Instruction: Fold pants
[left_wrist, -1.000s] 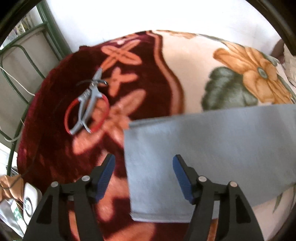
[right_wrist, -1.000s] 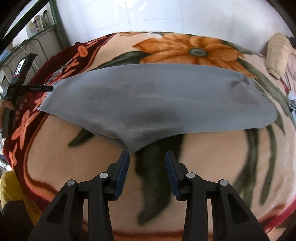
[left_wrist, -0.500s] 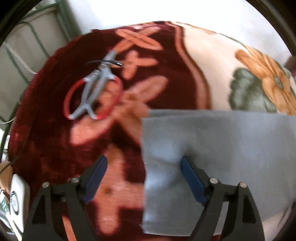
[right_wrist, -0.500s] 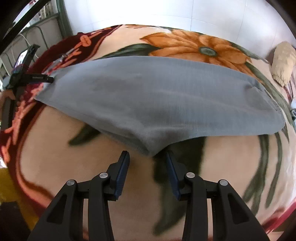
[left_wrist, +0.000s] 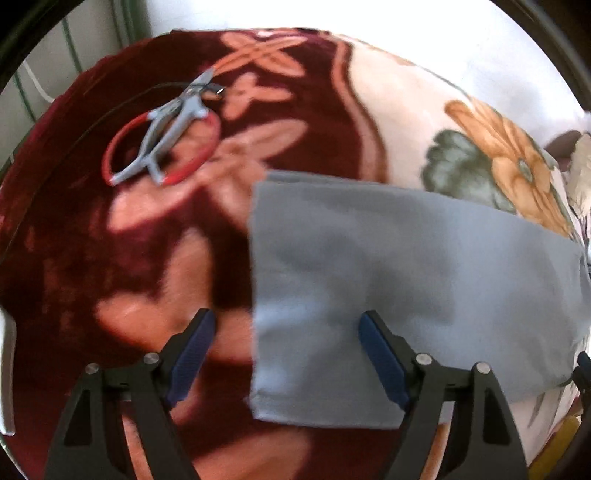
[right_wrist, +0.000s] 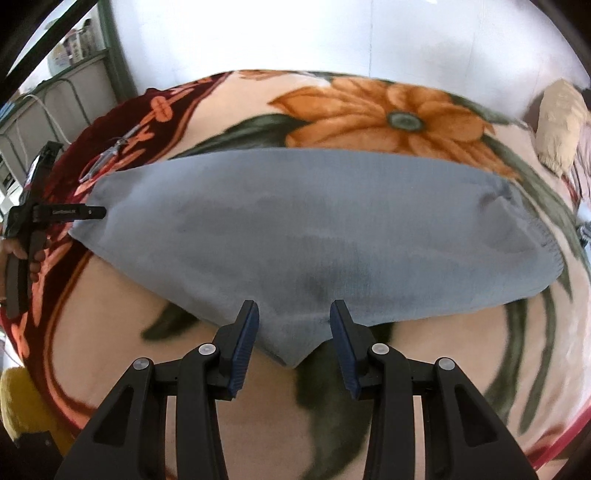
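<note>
On the flowered fleece bed blanket (right_wrist: 369, 107) lie flat grey knit pants (right_wrist: 295, 229). Left gripper (left_wrist: 286, 350) straddles their nine-o'clock cuff, fingers closing; right gripper (right_wrist: 293, 332) brackets the six-o'clock crotch, fingers apart, likely for folding.

Home bedroom: floral fleece blanket (right_wrist: 369, 110), pillow (right_wrist: 557, 122), tiled wall (right_wrist: 295, 37).

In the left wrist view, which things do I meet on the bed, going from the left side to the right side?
Red and grey clippers on the dark red part of the blanket → grey pants → orange flower print.
</note>
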